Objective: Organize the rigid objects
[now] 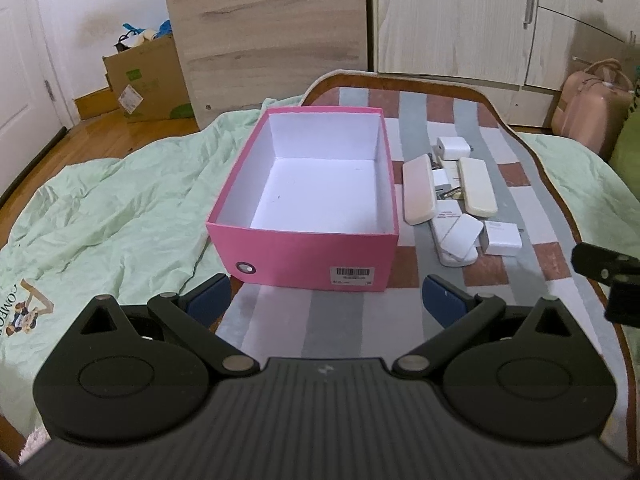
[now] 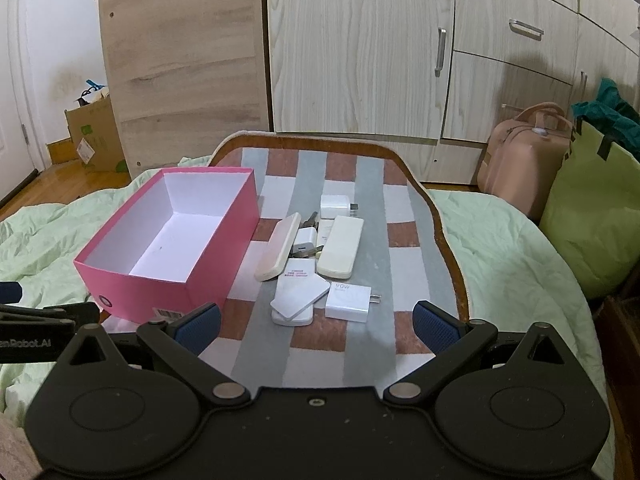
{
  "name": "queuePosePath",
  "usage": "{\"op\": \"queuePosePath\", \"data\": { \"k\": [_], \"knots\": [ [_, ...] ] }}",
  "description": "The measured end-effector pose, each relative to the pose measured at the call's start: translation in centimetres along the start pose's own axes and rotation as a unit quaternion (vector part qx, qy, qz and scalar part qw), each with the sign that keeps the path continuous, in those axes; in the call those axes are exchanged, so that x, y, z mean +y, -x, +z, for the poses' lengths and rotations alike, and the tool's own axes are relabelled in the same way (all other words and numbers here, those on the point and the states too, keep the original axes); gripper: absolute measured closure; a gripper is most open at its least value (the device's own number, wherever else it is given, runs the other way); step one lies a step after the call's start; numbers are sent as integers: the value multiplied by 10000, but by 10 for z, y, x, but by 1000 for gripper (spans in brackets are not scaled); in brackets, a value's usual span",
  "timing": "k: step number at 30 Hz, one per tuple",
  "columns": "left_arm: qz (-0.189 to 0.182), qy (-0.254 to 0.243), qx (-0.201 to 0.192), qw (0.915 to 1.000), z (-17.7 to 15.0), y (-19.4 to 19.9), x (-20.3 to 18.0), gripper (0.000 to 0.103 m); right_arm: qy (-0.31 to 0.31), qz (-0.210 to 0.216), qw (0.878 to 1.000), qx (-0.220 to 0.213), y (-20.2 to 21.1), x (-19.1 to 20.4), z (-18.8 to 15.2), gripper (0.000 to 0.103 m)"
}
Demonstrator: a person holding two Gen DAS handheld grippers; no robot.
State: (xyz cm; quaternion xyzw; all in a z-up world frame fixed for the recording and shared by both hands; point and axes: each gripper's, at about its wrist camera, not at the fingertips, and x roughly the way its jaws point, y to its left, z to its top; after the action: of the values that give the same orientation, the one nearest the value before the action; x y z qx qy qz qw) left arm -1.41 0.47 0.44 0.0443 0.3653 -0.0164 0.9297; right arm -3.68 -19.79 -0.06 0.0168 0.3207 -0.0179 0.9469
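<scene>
Left to right, we see the left claw point(image 1: 326, 296) spread wide and holding nothing, poised just in front of the pink box point(image 1: 308, 256), which stands open and empty on the checked mat point(image 1: 280, 320) laid over the bed point(image 1: 100, 208). Just right of the box, apart from its wall, lies the cluster of white rigid objects: a long pinkish case point(image 2: 278, 247), a small plug point(image 2: 303, 240), a long cream case point(image 2: 341, 246), a flat white slab point(image 2: 298, 295) resting on another piece, and a 90W charger point(image 2: 348, 302), with a further charger point(image 2: 335, 206) at the far end. The right claw point(image 2: 316, 326) is likewise wide and empty, nearest the 90W charger.

We judge the pile itself to be the main hazard: the pieces touch and overlap, so closing on one may drag or tip its neighbours, and the upper slab may slide off its support. The smooth rounded cases may slip from a shallow pinch. The bedding under the mat gives, so a downward press could tilt the box or shift the objects. The two claws sit near each other and could collide over the box.
</scene>
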Motion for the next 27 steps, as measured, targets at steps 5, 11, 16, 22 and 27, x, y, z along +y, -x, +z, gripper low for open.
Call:
{"op": "queuePosePath", "data": {
  "k": [5,11,16,22,27],
  "knots": [
    [80,-149,-61,9998,1,4,-4,0,32,20,10000,26,0,1,0,0],
    [50,-59,19,10000,1,4,-4,0,56,15,10000,73,-2,2,-1,0],
    [-250,38,103,9996,3,8,0,0,58,3,9998,184,-5,2,-1,0],
    [-264,-176,-108,9994,13,27,-3,0,32,-49,9997,251,-4,2,1,0],
    [-241,-497,-387,9977,27,35,-3,0,28,108,9999,116,-1,5,10,0]
  ]
}}
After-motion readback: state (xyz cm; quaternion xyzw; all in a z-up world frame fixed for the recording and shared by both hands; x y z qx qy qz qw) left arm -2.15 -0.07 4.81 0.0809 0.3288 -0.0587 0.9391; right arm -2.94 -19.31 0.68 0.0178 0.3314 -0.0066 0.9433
